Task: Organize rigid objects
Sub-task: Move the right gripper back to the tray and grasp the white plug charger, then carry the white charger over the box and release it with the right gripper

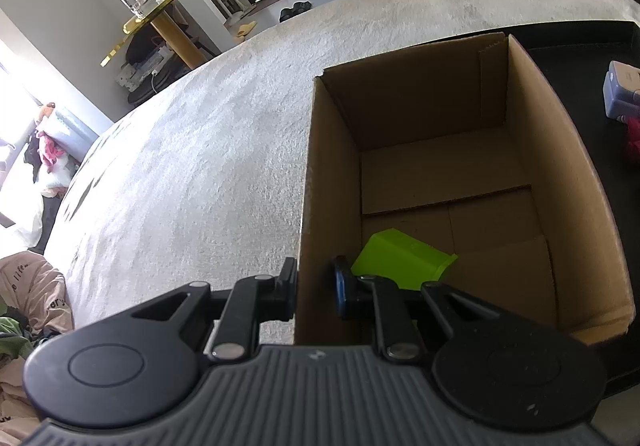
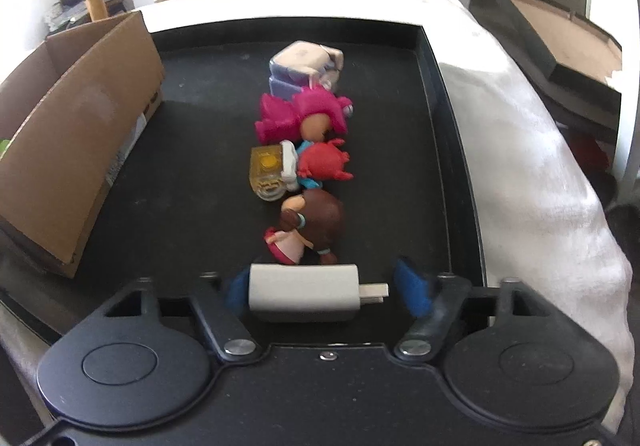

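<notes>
crowding tray (image 2: 192, 58): dolls (image 2: 316, 222), cardboard box (image 2: 80, 118)

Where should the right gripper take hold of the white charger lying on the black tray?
Grip the white charger across its blocky body, from above, with the right gripper straddling it as now. It lies flat, prongs pointing right, so one pad would likely meet the thin prongs; turning the wrist to pinch the flat long sides seems firmer.

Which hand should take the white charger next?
Right. The right gripper already brackets the white charger, fingers not yet touching it; the left gripper is clamped on the cardboard box wall.
</notes>
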### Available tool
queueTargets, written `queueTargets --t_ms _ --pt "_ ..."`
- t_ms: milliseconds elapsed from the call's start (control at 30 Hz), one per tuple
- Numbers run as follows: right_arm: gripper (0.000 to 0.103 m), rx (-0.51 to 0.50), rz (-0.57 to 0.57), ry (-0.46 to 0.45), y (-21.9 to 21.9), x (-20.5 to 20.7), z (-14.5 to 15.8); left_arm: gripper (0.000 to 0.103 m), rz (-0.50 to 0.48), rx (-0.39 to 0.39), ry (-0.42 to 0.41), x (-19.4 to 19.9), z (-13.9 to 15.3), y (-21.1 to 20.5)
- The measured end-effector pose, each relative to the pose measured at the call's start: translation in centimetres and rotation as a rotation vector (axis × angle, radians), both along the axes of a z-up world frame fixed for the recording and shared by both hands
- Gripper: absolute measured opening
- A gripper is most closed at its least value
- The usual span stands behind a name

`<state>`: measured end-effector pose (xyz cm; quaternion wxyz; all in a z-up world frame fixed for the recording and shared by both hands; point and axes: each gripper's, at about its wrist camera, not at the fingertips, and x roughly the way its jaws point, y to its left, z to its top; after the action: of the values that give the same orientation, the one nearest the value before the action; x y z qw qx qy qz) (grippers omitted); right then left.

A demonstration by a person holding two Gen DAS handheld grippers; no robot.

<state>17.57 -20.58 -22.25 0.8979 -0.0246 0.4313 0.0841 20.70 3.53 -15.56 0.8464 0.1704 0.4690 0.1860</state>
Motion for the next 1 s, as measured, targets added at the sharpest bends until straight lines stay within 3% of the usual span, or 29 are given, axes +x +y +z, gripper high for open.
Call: queueTargets --t_ms 300,567,1000 --pt "0.061 0.044 -0.009 0.011 -0.6 0.5 0.6 0.017 0.006 -0.016 -0.007 -0.1 0.1 0.2" --pt "0.061 0.044 -0.011 -0.003 -0.4 1.0 3.2 0.016 0.014 -0.068 -0.032 -0.4 0.5 1.0" --pt "0.061 -0.009 0.098 -0.090 4.6 2.5 9.1 0.012 0.045 -0.237 -0.102 -1.1 1.3 3.4"
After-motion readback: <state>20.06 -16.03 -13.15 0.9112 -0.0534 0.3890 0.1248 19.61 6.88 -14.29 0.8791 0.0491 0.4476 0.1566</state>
